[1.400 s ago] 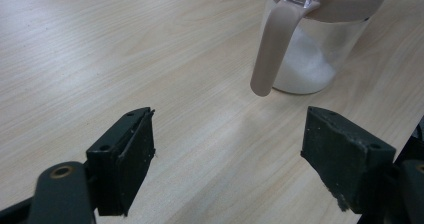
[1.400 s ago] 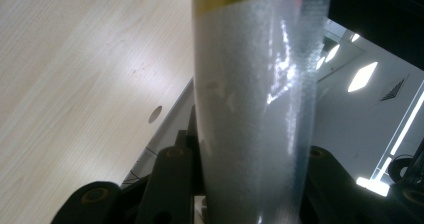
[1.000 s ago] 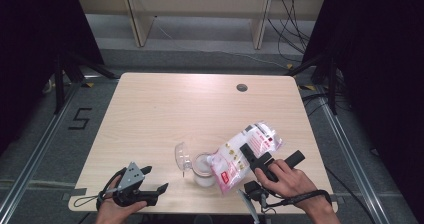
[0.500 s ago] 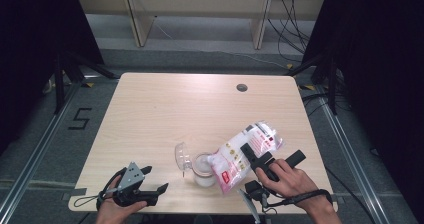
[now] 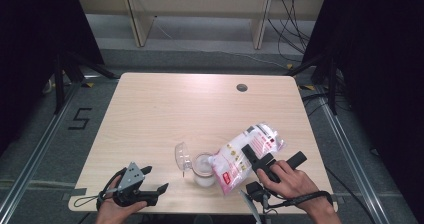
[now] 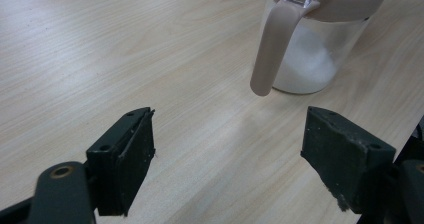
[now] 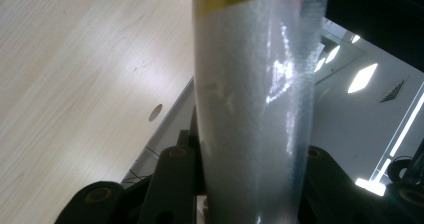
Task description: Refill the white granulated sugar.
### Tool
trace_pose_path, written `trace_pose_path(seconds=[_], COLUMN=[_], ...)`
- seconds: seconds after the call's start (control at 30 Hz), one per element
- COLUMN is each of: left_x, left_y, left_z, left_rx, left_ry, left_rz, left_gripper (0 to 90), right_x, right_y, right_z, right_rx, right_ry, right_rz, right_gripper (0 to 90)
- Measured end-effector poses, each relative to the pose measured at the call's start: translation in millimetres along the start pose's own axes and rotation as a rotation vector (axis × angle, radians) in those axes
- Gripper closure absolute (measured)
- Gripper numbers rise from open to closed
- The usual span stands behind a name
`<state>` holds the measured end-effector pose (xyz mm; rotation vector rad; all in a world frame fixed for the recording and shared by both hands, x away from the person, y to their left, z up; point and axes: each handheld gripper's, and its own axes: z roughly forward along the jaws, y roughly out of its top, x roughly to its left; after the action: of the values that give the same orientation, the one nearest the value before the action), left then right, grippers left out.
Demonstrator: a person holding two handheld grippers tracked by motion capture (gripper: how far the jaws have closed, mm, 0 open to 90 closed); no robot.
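Now right claw (image 5: 255,160) pinching crinkly plastic bag (image 5: 245,154) over glass jar (image 5: 202,168)

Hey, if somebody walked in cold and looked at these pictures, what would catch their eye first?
Probably the clear plastic bag of white grains with pink print, tipped mouth-down over the clear glass jar with a beige rim near the front edge of the light wooden table. The right gripper is clamped on that bag. The left gripper sits open at the front left, with the jar ahead of it.
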<state>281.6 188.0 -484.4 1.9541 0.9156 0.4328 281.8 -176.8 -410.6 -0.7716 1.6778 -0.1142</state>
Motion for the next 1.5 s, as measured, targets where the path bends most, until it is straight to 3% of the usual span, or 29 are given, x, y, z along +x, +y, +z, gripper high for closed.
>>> trace_pose_path(seconds=[0.73,0.83,0.9,1.1,1.43,1.47,1.5], left_x=[0.1,0.2,0.0,0.1,0.1,0.1,0.0], left_y=[0.0,0.0,0.1,0.0,0.1,0.0,0.0], left_z=[-0.2,-0.2,-0.2,-0.1,-0.3,-0.2,-0.2], left_rx=[-0.001,0.0,0.0,-0.001,0.0,0.0,-0.001], left_ry=[0.001,0.001,0.001,0.002,0.002,0.002,0.002], left_rz=[-0.001,0.0,0.0,-0.001,0.0,0.0,0.0], left_gripper=[20.4,20.4,20.4,20.4,20.4,20.4,20.4], right_x=[3.4,4.4,7.9,9.3,8.7,10.7,10.0], right_y=[-1.1,-1.6,-0.6,-0.2,0.7,0.6,0.4], right_z=[-1.9,-1.7,-1.9,-1.4,-0.5,-1.5,-1.6], right_rx=[-0.007,-0.014,-0.01,-0.017,-0.035,-0.023,-0.023], right_ry=[-0.012,-0.012,-0.018,-0.021,-0.024,-0.025,-0.022], right_rz=[0.034,0.016,0.053,0.081,0.077,0.104,0.096], right_gripper=[73.9,74.0,74.1,74.1,74.2,74.2,74.2])
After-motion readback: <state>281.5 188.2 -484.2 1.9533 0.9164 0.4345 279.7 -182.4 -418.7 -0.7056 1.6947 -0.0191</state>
